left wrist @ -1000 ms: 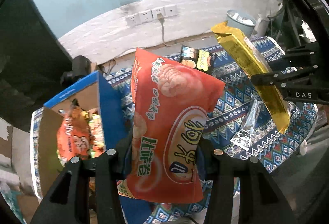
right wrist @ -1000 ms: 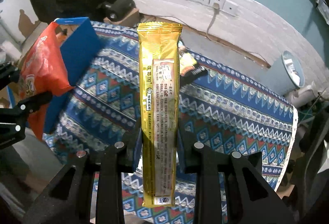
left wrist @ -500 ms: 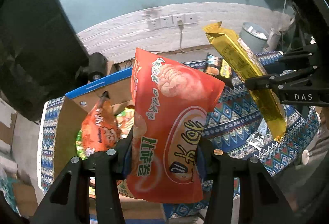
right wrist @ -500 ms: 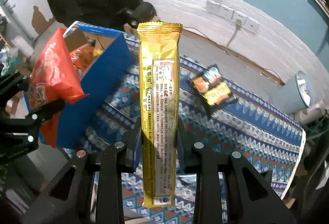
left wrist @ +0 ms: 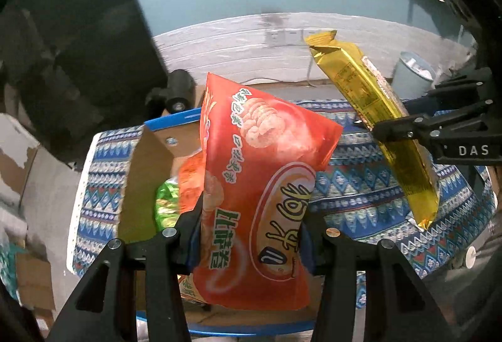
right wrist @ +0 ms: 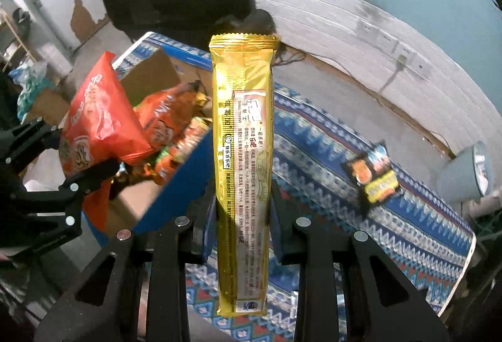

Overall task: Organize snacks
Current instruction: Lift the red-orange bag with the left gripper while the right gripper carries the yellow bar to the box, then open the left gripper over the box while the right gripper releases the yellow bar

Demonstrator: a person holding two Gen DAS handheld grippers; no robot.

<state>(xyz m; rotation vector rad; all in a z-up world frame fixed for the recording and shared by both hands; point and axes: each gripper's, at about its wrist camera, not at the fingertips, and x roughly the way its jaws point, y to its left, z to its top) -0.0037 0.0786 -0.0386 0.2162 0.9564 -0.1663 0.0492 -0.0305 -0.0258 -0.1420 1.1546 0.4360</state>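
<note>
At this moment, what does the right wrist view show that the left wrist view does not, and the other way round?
Only the right wrist view shows the small black and yellow snack packet lying on the patterned cloth, and the back label of the gold packet.

Only the left wrist view shows the front print of the red chips bag and a green packet inside the box.

Both show the cardboard box holding snacks, the left gripper shut on the red bag, the right gripper shut on the gold packet, and the grey bin.

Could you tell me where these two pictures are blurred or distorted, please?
Left wrist view: red chip bag sharp, snacks in the cardboard box smeared, wall bowed by fisheye. Right wrist view: gold packet crisp, patterned tablecloth and black snack packet motion-blurred.
</note>
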